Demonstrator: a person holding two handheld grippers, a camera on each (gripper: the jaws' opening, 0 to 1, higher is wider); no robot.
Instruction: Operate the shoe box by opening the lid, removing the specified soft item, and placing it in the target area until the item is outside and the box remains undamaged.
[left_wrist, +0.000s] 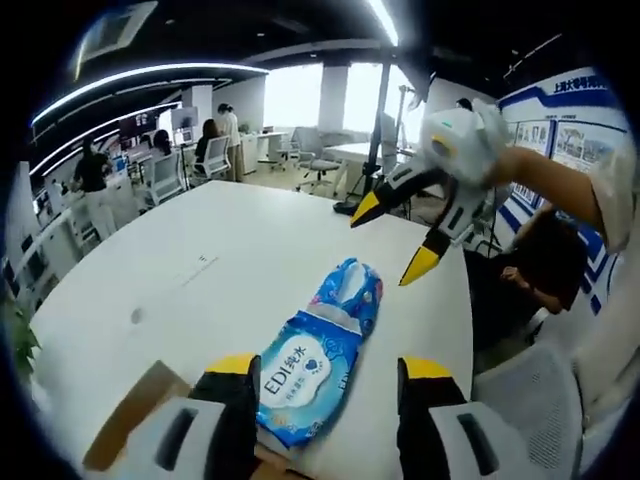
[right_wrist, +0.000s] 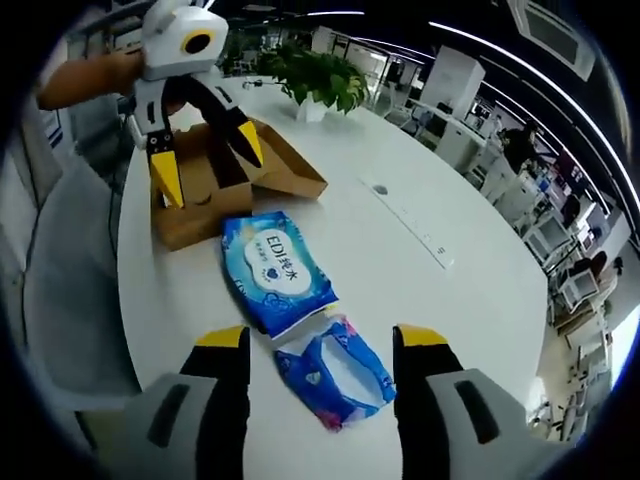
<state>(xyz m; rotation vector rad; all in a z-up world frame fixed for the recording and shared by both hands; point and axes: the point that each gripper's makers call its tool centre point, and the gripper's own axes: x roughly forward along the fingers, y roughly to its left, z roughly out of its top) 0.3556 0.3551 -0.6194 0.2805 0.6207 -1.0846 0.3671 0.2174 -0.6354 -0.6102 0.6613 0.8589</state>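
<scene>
So the pack of wet wipes (right_wrist: 277, 272) is already out of the shoe box (right_wrist: 215, 190) and lying flat on the white counter (right_wrist: 440, 290), just beside the box at its 6 o'clock in the right gripper view. The cardboard box sits open with its lid flap (right_wrist: 290, 170) folded out toward 3 o'clock, and from here it looks unharmed. There's also a second, smaller blue pouch (right_wrist: 335, 375) touching the far end of the wipes.

Both tools are released and holding nothing. The left hand-held gripper (right_wrist: 205, 165) hovers above the box with its yellow-tipped jaws spread apart. The right hand-held gripper (left_wrist: 395, 240) hangs in the air past the packs, jaws parted too.

My read: the removal and placing steps look done, so this is the wrap-up. If the spot beside the box is the target area, the next move just calls for backing both tools away without bumping the flap. Can't tell where the target area is, though.

Writing: the wipes label reads "EDI" with Chinese characters next to it, on a white patch with a small heart. The wall poster text is too small for me.
</scene>
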